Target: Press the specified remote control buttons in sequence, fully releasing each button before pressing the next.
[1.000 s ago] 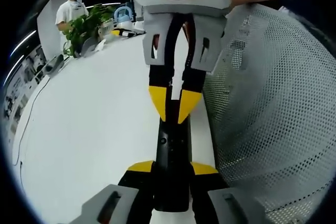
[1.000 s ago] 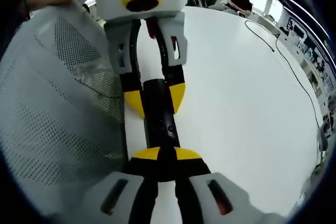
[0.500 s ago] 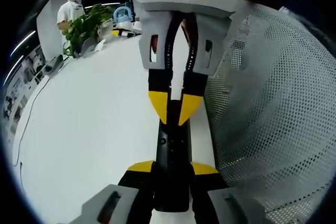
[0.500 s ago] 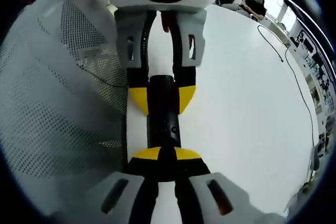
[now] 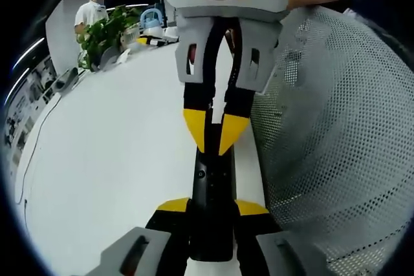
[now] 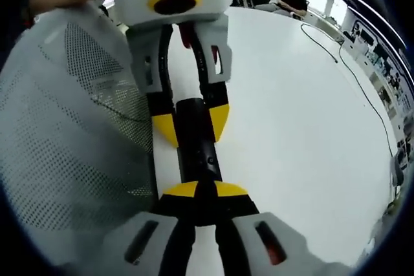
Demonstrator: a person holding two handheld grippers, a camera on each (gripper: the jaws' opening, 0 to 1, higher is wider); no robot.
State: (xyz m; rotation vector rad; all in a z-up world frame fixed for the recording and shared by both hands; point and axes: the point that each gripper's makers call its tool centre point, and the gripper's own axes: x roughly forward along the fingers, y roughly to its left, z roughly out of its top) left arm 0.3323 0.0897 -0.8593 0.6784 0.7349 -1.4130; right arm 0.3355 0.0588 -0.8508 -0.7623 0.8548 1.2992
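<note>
The near end of the black remote (image 5: 211, 192) disappears between the left tongs (image 5: 212, 208), so its lower buttons can't be read. In the right gripper view the remote's far end (image 6: 194, 117) is clamped and covered by yellow tips. Button markings are too small to tell. A white mesh garment (image 5: 330, 147) runs off the edge, hiding the bench (image 5: 116, 153) behind it.
</note>
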